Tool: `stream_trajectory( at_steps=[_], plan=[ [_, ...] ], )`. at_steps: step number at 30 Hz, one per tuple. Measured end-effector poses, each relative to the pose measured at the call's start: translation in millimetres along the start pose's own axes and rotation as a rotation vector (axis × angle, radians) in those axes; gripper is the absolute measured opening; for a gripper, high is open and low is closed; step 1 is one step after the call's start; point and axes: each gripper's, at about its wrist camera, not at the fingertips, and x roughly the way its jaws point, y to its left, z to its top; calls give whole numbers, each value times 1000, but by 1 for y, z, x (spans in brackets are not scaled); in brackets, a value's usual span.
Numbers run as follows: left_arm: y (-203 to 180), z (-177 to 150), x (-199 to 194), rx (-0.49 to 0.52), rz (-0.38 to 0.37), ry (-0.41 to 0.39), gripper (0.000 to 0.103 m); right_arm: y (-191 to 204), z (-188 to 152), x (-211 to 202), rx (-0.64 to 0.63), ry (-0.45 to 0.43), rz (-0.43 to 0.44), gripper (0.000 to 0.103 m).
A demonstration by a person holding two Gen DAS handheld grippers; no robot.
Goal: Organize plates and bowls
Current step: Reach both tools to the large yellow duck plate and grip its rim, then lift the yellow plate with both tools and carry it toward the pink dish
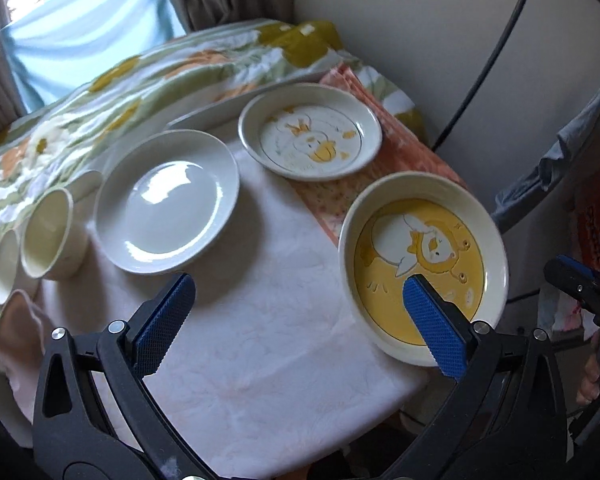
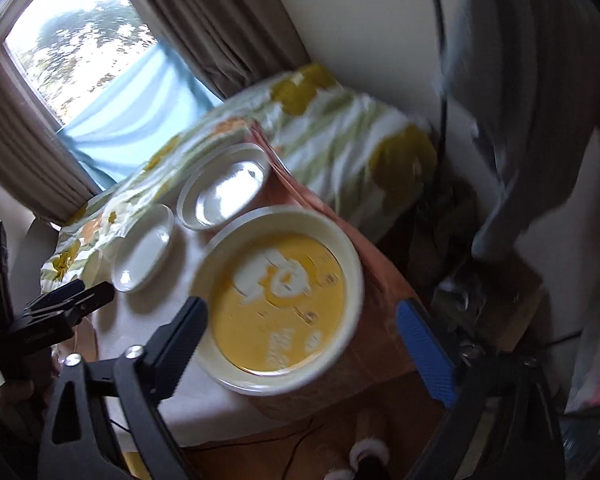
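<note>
— Are the grippers holding anything?
— No. The left gripper gapes over bare tablecloth, the yellow plate under its right finger. The right gripper stands wide, that plate between its fingers, unpinched.

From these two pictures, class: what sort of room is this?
Probably a bedroom: a floral quilt lies beside the small cloth-covered table, and curtains frame a window.
</note>
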Motion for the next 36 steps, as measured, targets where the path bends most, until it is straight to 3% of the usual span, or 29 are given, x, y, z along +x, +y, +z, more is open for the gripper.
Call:
stream_trajectory(
  at_steps=[6, 12, 14, 22, 26, 31, 36],
  plan=[
    [-19, -3, 65, 43, -37, 143, 89, -35, -6, 44, 70, 114, 56, 58],
    [-28, -4, 90, 40, -86, 215, 63, -46, 4, 75, 70, 166, 123, 35],
    [-30, -2, 94, 30, -103, 228, 47, -46, 7, 80, 63, 175, 139, 32],
    [-34, 5, 110, 16, -181, 249, 18, -41, 16, 93, 7, 185, 110, 14],
    [-39, 8, 113, 9, -169, 247, 18, -40, 18, 97, -36, 191, 87, 12],
    [-48, 8, 114, 15, -142, 239, 18, -28, 17, 97, -188, 195, 20, 12],
    [-42, -4, 87, -4, -145, 221, 18, -26, 21, 95, -235, 192, 16, 12]
  ],
)
